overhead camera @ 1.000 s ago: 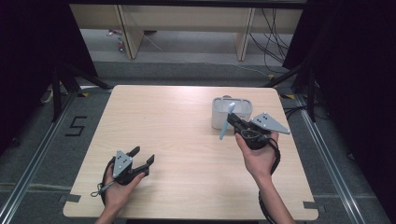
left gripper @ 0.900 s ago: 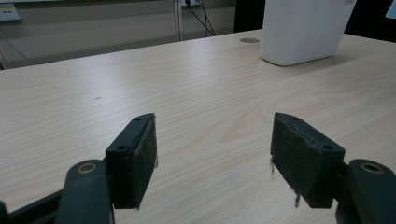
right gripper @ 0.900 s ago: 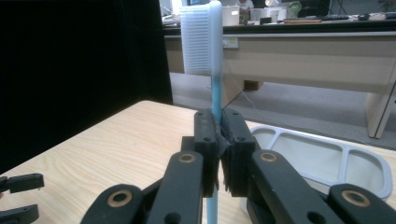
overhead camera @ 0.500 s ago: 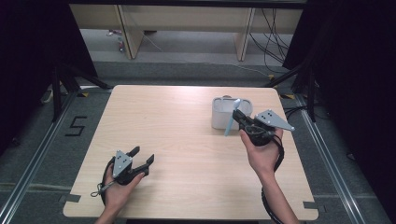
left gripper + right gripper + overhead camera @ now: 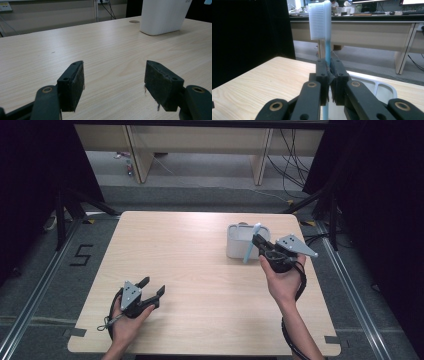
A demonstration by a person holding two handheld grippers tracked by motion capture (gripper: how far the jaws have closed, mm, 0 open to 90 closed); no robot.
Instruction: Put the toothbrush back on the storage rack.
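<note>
My right gripper (image 5: 260,242) is shut on a light blue toothbrush (image 5: 251,245), held upright with the white bristle head on top, just at the near right edge of a white holder (image 5: 236,244). In the right gripper view the toothbrush (image 5: 325,37) rises between the closed jaws, and the white holder's rim (image 5: 384,86) lies just beyond and below them. My left gripper (image 5: 153,288) rests near the table's front left, open and holding nothing. The left gripper view has its pads (image 5: 72,83) wide apart over bare wood, with the white holder (image 5: 163,16) far ahead.
The wooden table (image 5: 190,270) is bare apart from the holder. A small round cable hole (image 5: 134,21) sits beside the holder. Beyond the far edge are a desk frame and cables on the floor (image 5: 295,175).
My right gripper has carried the toothbrush up and toward the holder, turning it more upright. The left gripper has stayed in place.
</note>
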